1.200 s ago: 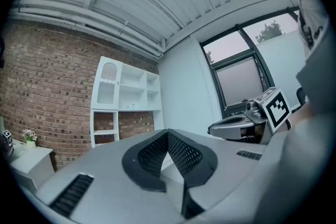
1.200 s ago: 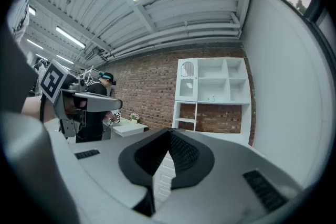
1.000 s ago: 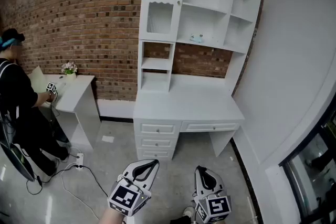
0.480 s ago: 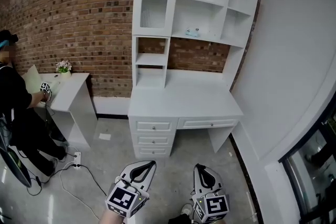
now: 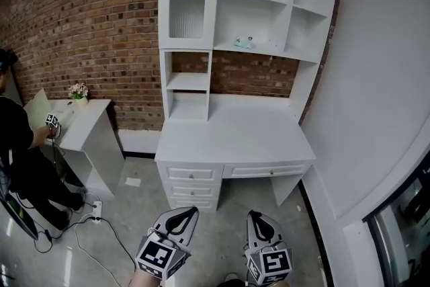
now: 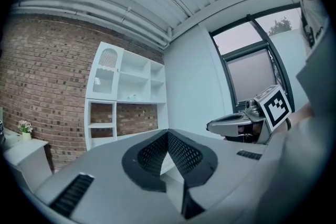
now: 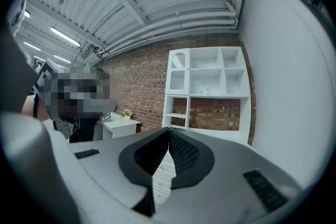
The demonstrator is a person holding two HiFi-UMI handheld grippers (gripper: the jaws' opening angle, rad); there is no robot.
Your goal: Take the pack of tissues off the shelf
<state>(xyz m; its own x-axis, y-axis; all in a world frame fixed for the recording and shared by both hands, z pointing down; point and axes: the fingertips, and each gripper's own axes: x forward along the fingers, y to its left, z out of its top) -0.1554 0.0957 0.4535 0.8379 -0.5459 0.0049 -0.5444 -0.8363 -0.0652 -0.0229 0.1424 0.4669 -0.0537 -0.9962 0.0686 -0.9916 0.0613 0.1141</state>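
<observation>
left tool [image 5: 189, 212] and right tool [image 5: 254, 216] clenched, empty, at bottom centre; pack of tissues [image 5: 243, 44] on the shelf [image 5: 272, 52], upper centre.

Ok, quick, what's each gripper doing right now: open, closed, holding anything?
Left gripper: closed, holding nothing.
Right gripper: closed, holding nothing.

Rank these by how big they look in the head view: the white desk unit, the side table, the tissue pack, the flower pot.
1. White desk unit, by far the largest.
2. Side table.
3. Flower pot and tissue pack: both are tiny and look about alike, so I won't rank them.
</observation>
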